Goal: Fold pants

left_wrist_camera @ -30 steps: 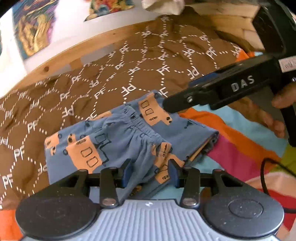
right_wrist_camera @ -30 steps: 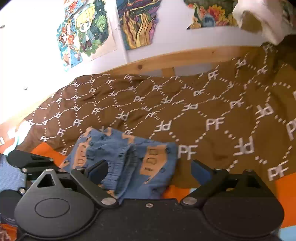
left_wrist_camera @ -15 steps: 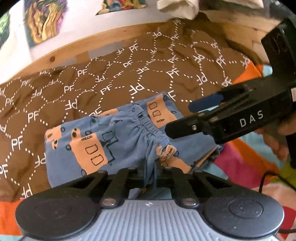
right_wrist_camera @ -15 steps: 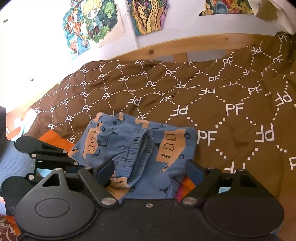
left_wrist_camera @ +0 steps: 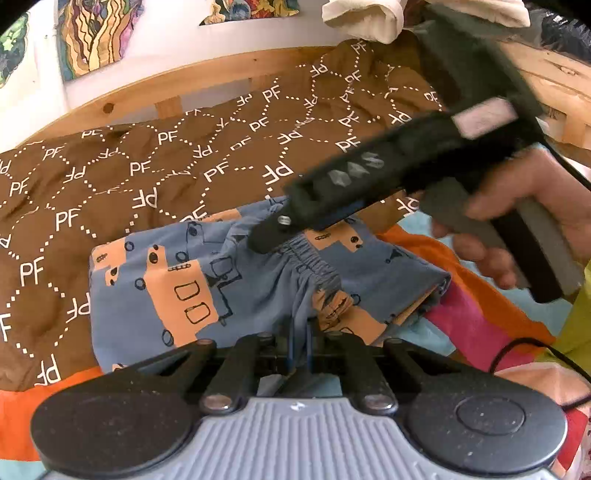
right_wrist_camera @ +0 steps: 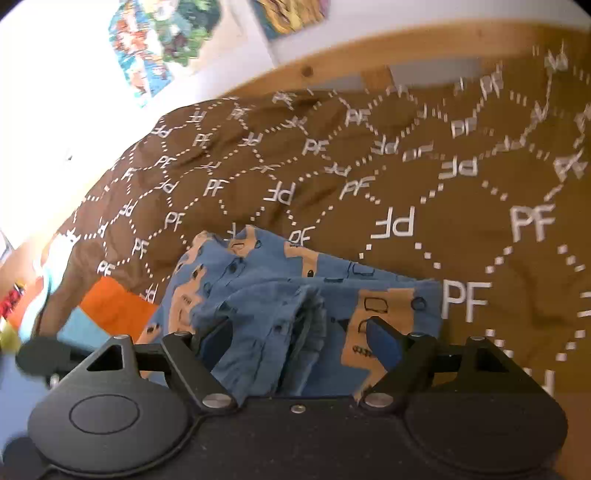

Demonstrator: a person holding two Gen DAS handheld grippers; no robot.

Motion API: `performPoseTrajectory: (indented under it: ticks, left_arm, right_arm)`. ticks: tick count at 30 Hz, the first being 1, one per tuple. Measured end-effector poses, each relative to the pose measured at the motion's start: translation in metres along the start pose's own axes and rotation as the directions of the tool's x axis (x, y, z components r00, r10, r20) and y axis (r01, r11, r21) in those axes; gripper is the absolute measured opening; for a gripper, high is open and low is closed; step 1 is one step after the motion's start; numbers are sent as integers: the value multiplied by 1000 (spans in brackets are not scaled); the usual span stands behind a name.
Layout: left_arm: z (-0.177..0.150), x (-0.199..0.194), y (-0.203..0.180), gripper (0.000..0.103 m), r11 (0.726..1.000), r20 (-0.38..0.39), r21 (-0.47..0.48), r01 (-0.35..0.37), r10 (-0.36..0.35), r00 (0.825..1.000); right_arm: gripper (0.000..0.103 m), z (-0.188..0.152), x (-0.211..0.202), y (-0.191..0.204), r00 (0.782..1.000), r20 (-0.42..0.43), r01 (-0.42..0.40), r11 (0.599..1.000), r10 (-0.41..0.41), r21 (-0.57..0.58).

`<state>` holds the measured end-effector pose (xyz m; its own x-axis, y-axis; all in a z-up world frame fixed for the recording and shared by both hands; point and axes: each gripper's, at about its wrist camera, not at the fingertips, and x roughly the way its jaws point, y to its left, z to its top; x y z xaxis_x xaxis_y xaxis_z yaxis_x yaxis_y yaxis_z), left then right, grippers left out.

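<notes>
Small blue pants [left_wrist_camera: 177, 291] with orange vehicle prints lie folded on a brown quilt, their gathered waistband up the middle. My left gripper [left_wrist_camera: 300, 343] is shut on the near edge of the pants at the waistband, and the cloth bunches up into its jaws. My right gripper [left_wrist_camera: 280, 229], held by a person's hand [left_wrist_camera: 535, 206], comes in from the right with its tip over the waistband. In the right wrist view its jaws [right_wrist_camera: 301, 341] are closing, with the folded pants [right_wrist_camera: 266, 295] between the blue pads but not pinched.
The brown quilt [left_wrist_camera: 184, 166] printed with white "PF" covers the bed up to a wooden rail [left_wrist_camera: 184, 85]. A striped orange, pink and teal sheet [left_wrist_camera: 480, 325] lies to the right with a black cable [left_wrist_camera: 517, 347] on it. A white cloth [left_wrist_camera: 369, 18] hangs at the top.
My left gripper has shut on the pants' near edge. My right gripper has moved left and lower over the waistband, and its jaws have narrowed a little.
</notes>
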<state>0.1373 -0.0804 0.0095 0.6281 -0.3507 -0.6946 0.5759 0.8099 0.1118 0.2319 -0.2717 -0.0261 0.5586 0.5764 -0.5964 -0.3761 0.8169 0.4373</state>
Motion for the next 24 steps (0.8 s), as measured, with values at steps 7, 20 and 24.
performPoseTrajectory:
  ticks: [7,20,24]
  left_arm:
    - [-1,-2,1,27,1000,-11,24,7,-7,1000]
    - [4,-9,-1,5,1000,-6,15,16,-16,1000]
    - [17,-22,-2,5,997,24,-26,72,-71,997]
  right_arm:
    - [44,6,2,-3,1000,-8,-13,999,13,49]
    - [17,0,-17,-8,997,66,-53,984,42,172]
    - [17,4,-50,-8,992,119,-63,980,41,190]
